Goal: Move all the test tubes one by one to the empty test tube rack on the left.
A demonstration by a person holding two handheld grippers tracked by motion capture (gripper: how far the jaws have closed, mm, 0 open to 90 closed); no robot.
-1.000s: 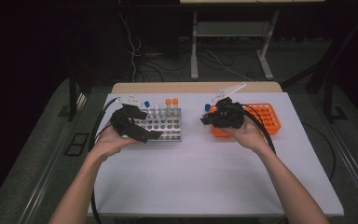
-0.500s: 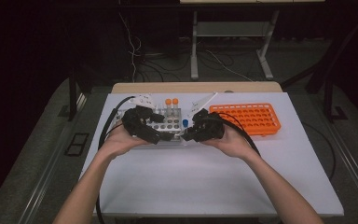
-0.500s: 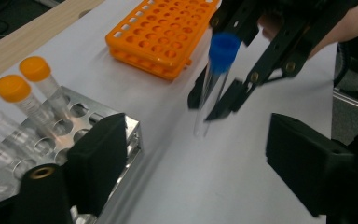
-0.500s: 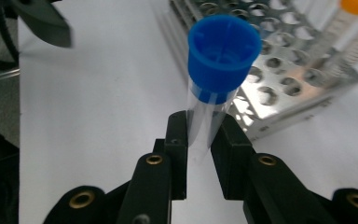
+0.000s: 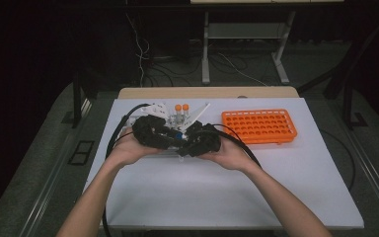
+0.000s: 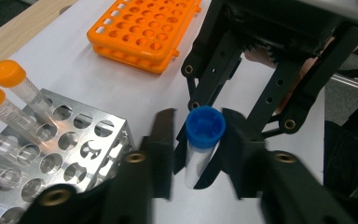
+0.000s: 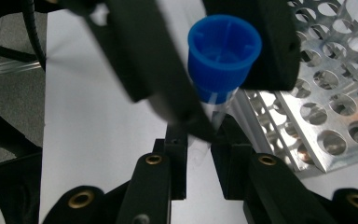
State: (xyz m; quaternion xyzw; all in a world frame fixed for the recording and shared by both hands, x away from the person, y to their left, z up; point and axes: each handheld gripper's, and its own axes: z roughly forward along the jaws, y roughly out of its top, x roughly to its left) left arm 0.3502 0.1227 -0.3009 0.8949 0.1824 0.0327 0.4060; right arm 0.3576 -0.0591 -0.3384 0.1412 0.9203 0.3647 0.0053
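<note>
A clear tube with a blue cap (image 6: 205,126) stands upright beside the metal rack (image 6: 74,140), held between both grippers. My left gripper (image 6: 199,117) has just been closing and now clamps the tube just under its cap. My right gripper (image 7: 200,140) is shut on the tube's lower end (image 7: 216,109), and the left gripper's fingers (image 7: 168,93) flank the blue cap (image 7: 223,46) above it. In the high view both grippers meet at the blue cap (image 5: 177,134), at the rack's front right corner.
Two orange-capped tubes (image 6: 7,74) stand in the metal rack's far row (image 5: 181,107). An orange tube rack (image 5: 259,126) lies to the right. White table surface (image 5: 217,192) spreads in front of the hands. Cables trail off the left side.
The right hand has come left from the orange rack to the metal rack, carrying the blue-capped tube. The left gripper's jaws have closed around that tube.
</note>
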